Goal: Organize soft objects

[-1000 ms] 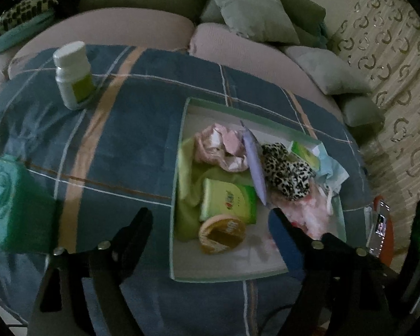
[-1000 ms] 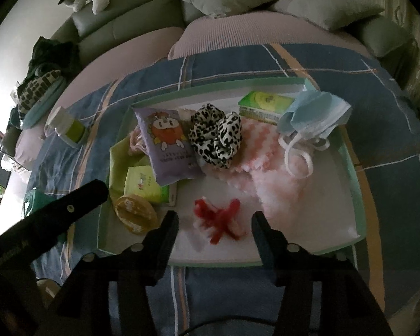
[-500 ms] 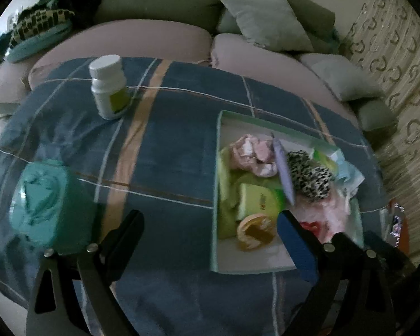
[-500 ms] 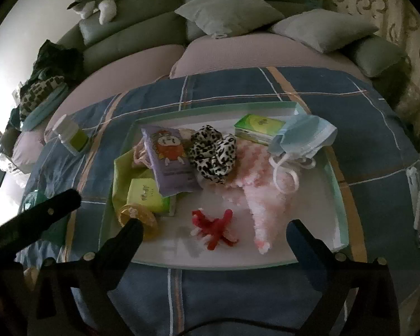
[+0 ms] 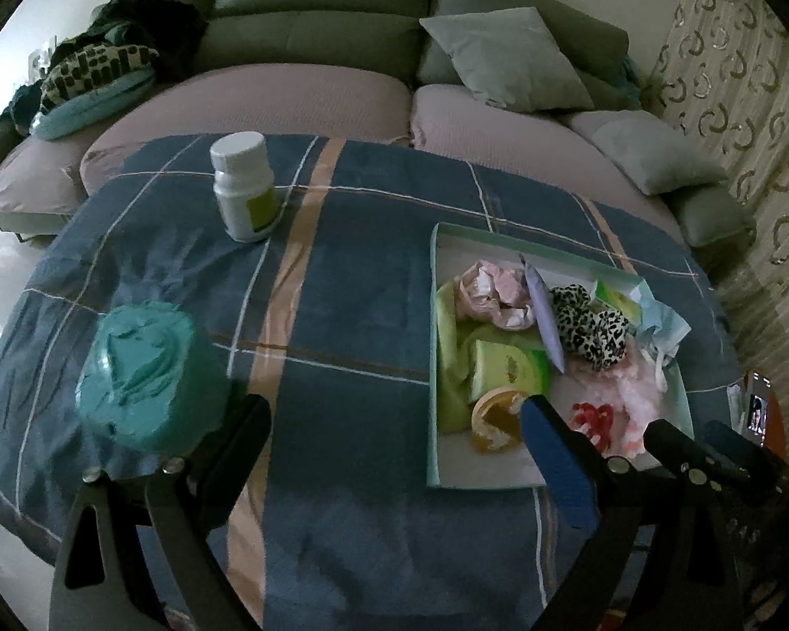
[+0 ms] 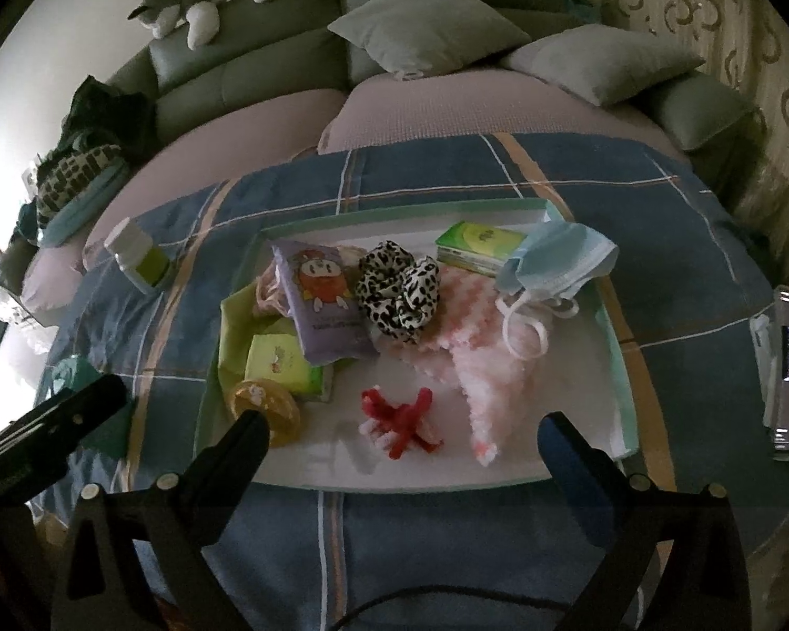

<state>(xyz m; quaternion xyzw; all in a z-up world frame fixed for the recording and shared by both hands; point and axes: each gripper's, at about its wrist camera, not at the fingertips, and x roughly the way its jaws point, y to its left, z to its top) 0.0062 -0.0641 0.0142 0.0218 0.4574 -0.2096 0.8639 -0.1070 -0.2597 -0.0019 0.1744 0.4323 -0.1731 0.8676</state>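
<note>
- Right gripper (image 6: 397, 436): jaws spread wide with nothing between them, above the near edge of the tray (image 6: 618, 363).
- Red fuzzy scrap (image 6: 401, 420): lies alone on the tray floor, just beyond the fingertips.
- Pink fluffy cloth (image 6: 473, 363): to its right, touching the leopard-print scrunchie (image 6: 397, 297).
- Purple packet (image 6: 323, 305): left of the scrunchie, overlapping a green tissue pack (image 6: 276, 363).
- Blue face mask (image 6: 557, 263): at the far right corner, its ear loops trailing onto the cloth.
- White bottle (image 6: 137, 257): on the plaid blanket (image 6: 447, 179), outside the tray.
</note>
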